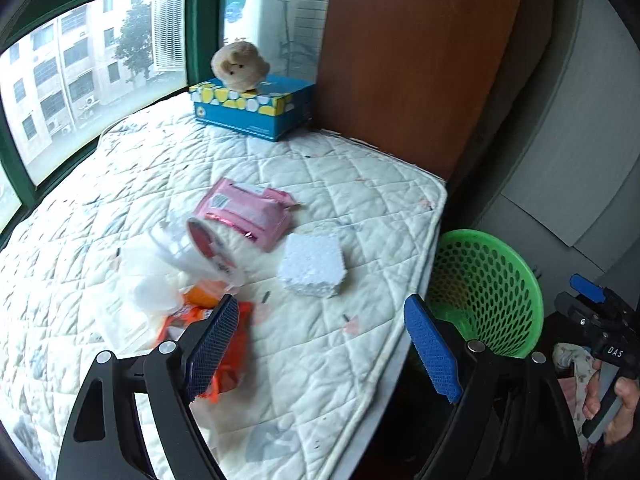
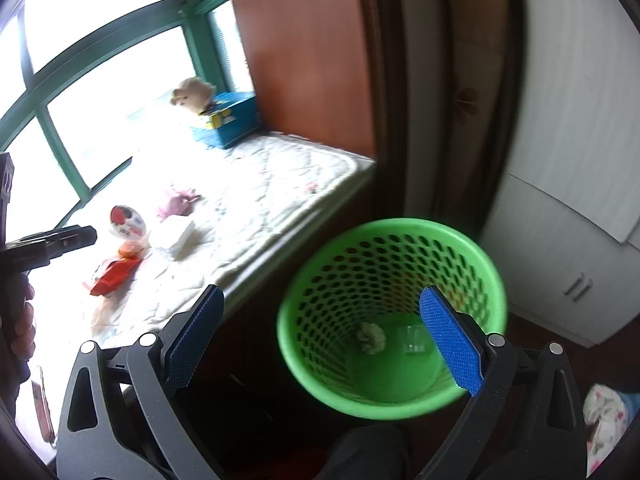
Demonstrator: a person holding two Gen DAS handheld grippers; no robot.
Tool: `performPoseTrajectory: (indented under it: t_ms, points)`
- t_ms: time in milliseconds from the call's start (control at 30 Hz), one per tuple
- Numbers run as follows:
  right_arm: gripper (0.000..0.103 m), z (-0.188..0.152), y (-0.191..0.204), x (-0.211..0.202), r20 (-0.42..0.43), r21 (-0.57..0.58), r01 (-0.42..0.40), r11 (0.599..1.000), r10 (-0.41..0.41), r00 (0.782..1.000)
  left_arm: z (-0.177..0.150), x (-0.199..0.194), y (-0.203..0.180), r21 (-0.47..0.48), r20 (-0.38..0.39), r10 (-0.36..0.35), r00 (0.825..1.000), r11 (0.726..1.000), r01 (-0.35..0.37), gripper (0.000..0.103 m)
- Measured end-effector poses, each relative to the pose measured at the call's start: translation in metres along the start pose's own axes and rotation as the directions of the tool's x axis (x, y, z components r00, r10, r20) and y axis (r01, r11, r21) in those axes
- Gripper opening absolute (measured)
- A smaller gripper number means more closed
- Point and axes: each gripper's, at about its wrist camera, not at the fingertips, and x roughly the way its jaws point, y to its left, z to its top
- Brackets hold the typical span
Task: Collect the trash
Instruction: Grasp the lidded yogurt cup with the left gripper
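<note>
Trash lies on the white quilted mattress (image 1: 320,360): a pink wrapper (image 1: 248,210), a white foam block (image 1: 312,266), a red-lidded cup (image 1: 210,248) with clear plastic, and an orange wrapper (image 1: 230,364). My left gripper (image 1: 320,346) is open and empty above the mattress edge, its left finger over the orange wrapper. My right gripper (image 2: 322,344) is open and empty above the green mesh basket (image 2: 392,312), which holds a crumpled wad (image 2: 370,338) and a clear piece (image 2: 414,340). The basket (image 1: 486,292) stands beside the mattress.
A plush toy (image 1: 240,66) sits on a blue tissue box (image 1: 256,108) at the far end by the window. A brown wooden panel (image 1: 408,60) rises behind. White cabinet doors (image 2: 576,200) stand right of the basket.
</note>
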Motion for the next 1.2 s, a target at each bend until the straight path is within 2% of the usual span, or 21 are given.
performPoseTrajectory:
  t_ms: [233, 467, 733, 900, 1000, 1067, 1200]
  points:
    - [0.097, 0.008, 0.031, 0.014, -0.011, -0.053, -0.054, 0.997, 0.053, 0.999, -0.039, -0.014, 0.052, -0.085, -0.027, 0.082, 0.996, 0.993, -0.084, 0.082]
    - [0.097, 0.011, 0.055, 0.025, -0.031, -0.084, -0.098, 0.992, 0.096, 0.995, -0.08, 0.001, 0.073, -0.131, -0.096, 0.098, 0.99, 0.985, -0.111, 0.082]
    - [0.097, 0.009, 0.075, 0.03, -0.049, -0.117, -0.124, 0.985, 0.119, 0.992, -0.094, 0.02, 0.084, -0.137, -0.129, 0.11, 0.985, 0.982, -0.128, 0.067]
    - [0.097, 0.007, 0.087, 0.036, -0.07, -0.139, -0.142, 0.98, 0.133, 0.989, -0.097, 0.022, 0.087, -0.147, -0.125, 0.091, 0.988, 0.983, -0.11, 0.049]
    - [0.097, 0.006, 0.096, 0.039, -0.087, -0.151, -0.161, 0.975, 0.149, 0.985, -0.097, 0.02, 0.091, -0.155, -0.125, 0.074, 0.989, 0.984, -0.093, 0.031]
    - [0.097, 0.006, 0.103, 0.043, -0.098, -0.16, -0.176, 0.971, 0.162, 0.982, -0.098, 0.016, 0.091, -0.156, -0.117, 0.066, 0.991, 0.984, -0.084, 0.025]
    - [0.097, 0.004, 0.121, 0.05, -0.12, -0.181, -0.207, 0.961, 0.188, 0.975, -0.099, 0.005, 0.091, -0.151, -0.109, 0.072, 0.992, 0.985, -0.088, 0.022]
